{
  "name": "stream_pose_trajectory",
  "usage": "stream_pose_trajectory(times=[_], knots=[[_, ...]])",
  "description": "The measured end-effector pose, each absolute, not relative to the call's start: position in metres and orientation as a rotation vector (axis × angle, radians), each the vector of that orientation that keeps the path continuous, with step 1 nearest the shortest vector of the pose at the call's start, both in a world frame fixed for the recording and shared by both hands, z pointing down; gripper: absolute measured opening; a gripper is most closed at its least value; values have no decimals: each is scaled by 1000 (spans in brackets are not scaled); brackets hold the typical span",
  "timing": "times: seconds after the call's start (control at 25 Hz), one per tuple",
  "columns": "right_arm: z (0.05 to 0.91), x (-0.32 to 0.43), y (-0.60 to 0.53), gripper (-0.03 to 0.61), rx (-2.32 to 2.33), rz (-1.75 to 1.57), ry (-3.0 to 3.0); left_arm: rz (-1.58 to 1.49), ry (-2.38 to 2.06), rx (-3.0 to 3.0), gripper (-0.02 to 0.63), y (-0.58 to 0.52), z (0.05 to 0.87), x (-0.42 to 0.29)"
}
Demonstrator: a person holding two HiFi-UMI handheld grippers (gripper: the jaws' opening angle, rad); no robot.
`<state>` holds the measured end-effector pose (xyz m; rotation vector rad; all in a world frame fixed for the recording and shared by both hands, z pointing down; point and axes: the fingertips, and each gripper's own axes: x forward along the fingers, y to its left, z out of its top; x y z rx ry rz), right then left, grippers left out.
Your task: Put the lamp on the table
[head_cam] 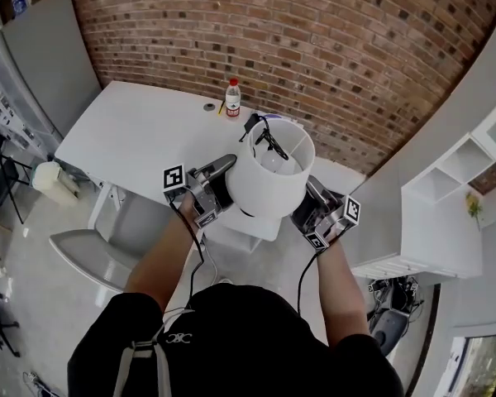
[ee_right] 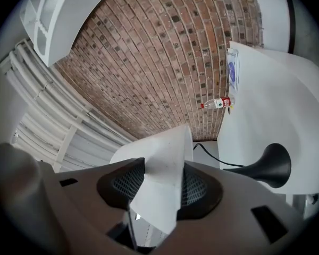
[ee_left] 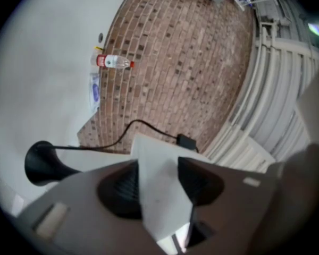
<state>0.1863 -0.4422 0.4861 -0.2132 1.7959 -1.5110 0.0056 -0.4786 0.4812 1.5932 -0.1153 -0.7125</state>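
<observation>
The white drum-shaded lamp (head_cam: 269, 176) with its black flared base (ee_left: 42, 163) is held up in the air by the near edge of the long white counter (head_cam: 140, 131). The left gripper (head_cam: 225, 172) is clamped on one side of the thin shade wall and the right gripper (head_cam: 311, 192) is clamped on the opposite side. The pick-up looks done and the carry well along, but the base rests on nothing yet. What is left, I judge, is to bring it over bare counter short of the clear red-capped bottle (head_cam: 232, 98), lower it until the base sits flat, then release, minding the trailing black cord (ee_left: 122, 134).
</observation>
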Motion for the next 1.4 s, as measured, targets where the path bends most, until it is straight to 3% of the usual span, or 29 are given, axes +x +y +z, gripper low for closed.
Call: stream_pose_trajectory(times=[0.64,1.4], knots=[[513,190,-517,173,-171,-1592,1803,-743,-181,1562,197,-541,509,8],[545,232,-688,175,-22,-1785,1869,-886,-323,1503,198,-673,546,50]])
